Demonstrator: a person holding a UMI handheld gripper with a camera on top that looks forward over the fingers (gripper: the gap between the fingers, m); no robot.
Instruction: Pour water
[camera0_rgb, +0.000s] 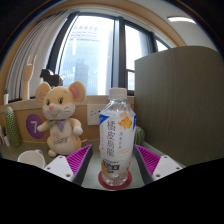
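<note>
Two fingers (115, 165) of the handheld gripper reach forward with their magenta pads (150, 159) facing inward, spread wide, and a clear plastic water bottle (117, 140) stands upright between them. A gap shows at each side of the bottle, so the fingers sit about it without pinching it.

The bottle is a slim, rounded cylinder of transparent plastic with a white screw cap (118, 94) and a paper label (117, 128) wrapped around its middle, white with blue and orange print. Its base rests on a round pinkish coaster (105, 183) that lies on the bench (20, 158), close to the bench's near edge.

Toward the bench's left side, beyond the left finger, sits a plush mouse toy (60, 118), soft and fuzzy, cream-coloured with pink ears and a pale blue front. Left of it, at the far left edge of the bench, is a purple card or package (34, 126) with a light mark on it, and a green ridged object (12, 126) stands beside that; what it is cannot be told. A white, crumpled-looking item (31, 158) lies on the bench just ahead of the left finger.

Behind the bottle to the right rises a flat, smooth grey-green panel (175, 95). A tall window (100, 55) with dark frames fills the back, with a pale curtain (35, 50) hanging at its left.
</note>
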